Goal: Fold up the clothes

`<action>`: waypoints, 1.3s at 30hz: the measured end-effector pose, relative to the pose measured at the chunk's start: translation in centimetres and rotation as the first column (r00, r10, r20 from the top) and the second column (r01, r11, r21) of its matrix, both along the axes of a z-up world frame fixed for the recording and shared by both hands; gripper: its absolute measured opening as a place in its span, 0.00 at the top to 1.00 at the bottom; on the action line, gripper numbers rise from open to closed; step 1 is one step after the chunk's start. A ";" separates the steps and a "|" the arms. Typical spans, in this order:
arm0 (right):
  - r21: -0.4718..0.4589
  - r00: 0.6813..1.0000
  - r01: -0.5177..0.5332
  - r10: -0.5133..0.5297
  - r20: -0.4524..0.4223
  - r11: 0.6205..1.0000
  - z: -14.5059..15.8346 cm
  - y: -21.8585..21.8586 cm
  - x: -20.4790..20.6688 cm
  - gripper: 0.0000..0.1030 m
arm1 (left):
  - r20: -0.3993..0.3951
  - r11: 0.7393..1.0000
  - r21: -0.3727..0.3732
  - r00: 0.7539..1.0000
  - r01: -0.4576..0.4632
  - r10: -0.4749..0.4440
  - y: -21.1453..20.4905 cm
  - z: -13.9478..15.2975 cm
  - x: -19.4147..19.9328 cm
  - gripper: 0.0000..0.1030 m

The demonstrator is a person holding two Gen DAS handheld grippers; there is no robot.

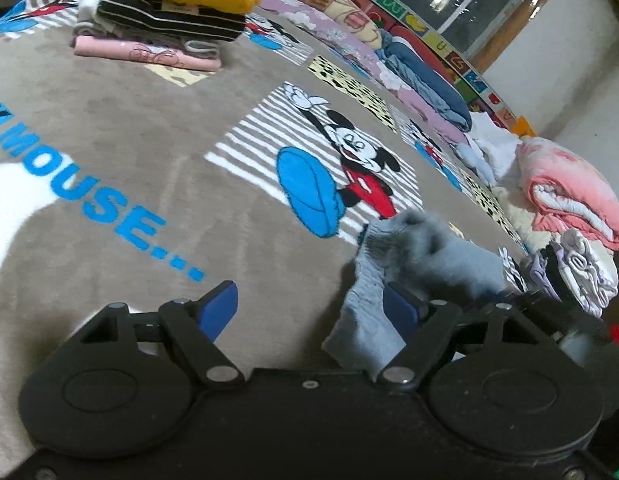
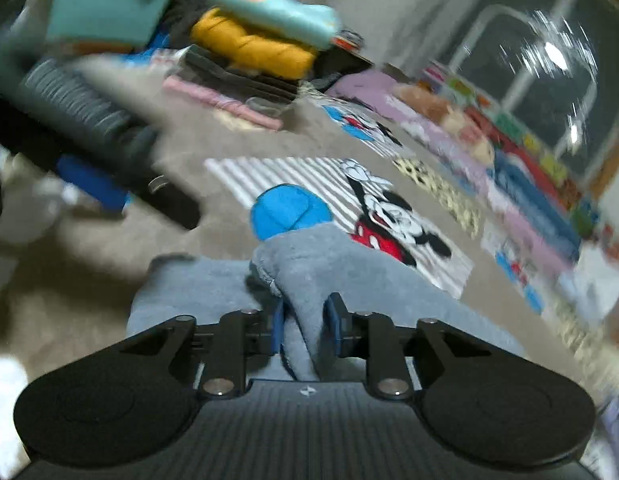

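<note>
A small grey-blue garment lies bunched on the grey Mickey Mouse blanket. My left gripper is open; the cloth drapes over its right finger and the left finger is bare. In the right wrist view my right gripper is shut on a fold of the same grey garment, which spreads under and ahead of it. The left gripper's black body and blue pad show blurred at the left of that view.
A stack of folded clothes, with yellow, striped black and pink pieces, stands at the far left. Rolled quilts and pillows line the far edge by a window. A pink quilt and bundled clothes lie at the right.
</note>
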State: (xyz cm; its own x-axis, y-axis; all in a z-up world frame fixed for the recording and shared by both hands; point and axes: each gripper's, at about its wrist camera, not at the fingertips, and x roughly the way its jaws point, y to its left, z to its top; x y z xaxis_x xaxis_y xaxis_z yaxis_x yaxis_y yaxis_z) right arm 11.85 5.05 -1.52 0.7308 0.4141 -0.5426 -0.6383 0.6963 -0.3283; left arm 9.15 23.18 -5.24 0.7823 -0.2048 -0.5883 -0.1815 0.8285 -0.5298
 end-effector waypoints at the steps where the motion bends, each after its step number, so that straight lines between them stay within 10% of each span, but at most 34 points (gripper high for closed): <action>1: 0.065 1.000 0.025 -0.025 -0.007 0.998 0.8 -1.2 0.3 0.87 | 0.001 1.000 0.002 1.000 0.005 -0.005 -0.1 0.0 0.1 0.22; 5: 0.348 0.990 0.144 -0.135 -0.052 0.926 4.6 -8.4 1.5 0.87 | 0.000 1.000 0.006 1.000 0.013 -0.013 -0.5 0.0 0.4 0.22; 11: 0.640 0.957 0.280 -0.262 -0.126 0.716 7.7 -20.5 2.4 0.87 | 0.003 0.999 0.016 0.999 0.032 -0.032 -1.7 -0.1 1.1 0.22; 27: 0.731 0.729 0.651 -0.436 -0.527 0.206 -2.5 -39.4 4.2 0.87 | -0.039 0.995 0.073 0.997 0.065 -0.062 -3.9 -1.3 2.5 0.22; 32: 0.645 0.625 0.750 -0.475 -0.619 0.146 -6.5 -42.1 4.3 0.86 | -0.044 0.993 0.096 0.997 0.072 -0.068 -4.1 -1.6 2.6 0.22; 39: 0.608 0.592 0.774 -0.547 -0.592 0.179 -7.0 -43.1 3.6 0.68 | -0.036 0.983 0.153 0.995 0.100 -0.096 -4.7 -1.6 2.2 0.22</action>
